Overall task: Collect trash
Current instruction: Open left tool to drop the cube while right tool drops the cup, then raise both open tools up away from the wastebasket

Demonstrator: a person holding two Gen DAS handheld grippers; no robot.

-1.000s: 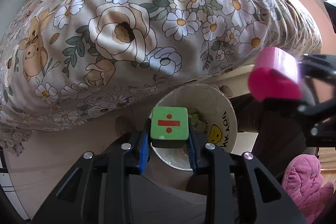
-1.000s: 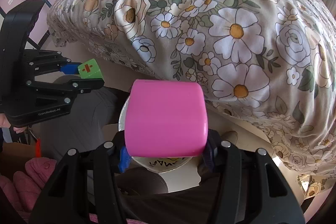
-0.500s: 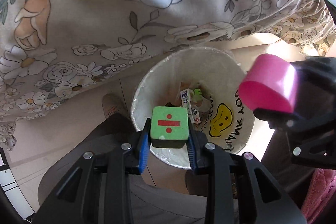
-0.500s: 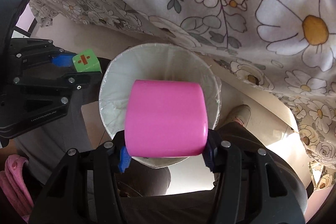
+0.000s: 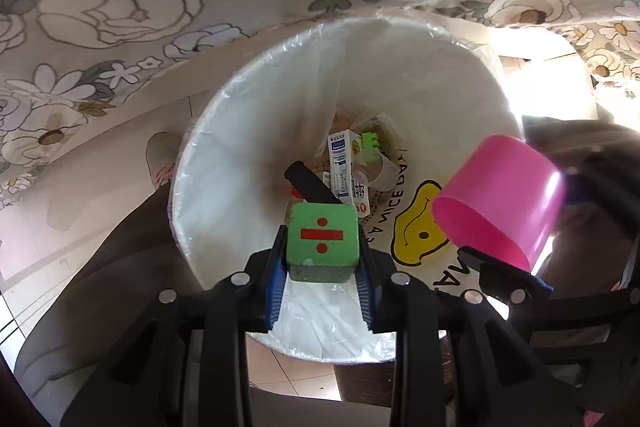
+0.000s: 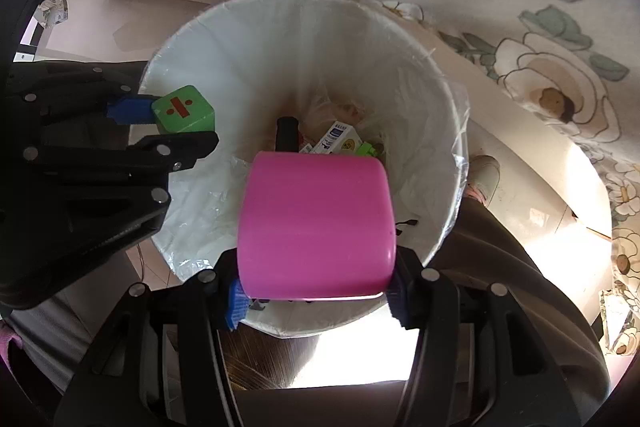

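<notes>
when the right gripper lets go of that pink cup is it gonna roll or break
The pink cup looks like thin smooth plastic, so probably light and unlikely to break. Its round wall could roll, but held over the lined trash bin, it should simply drop in.

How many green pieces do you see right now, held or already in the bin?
2. The green cube is clamped in the left gripper over the bin. A small green brick lies among the trash at the bottom. More may be buried there.
</notes>
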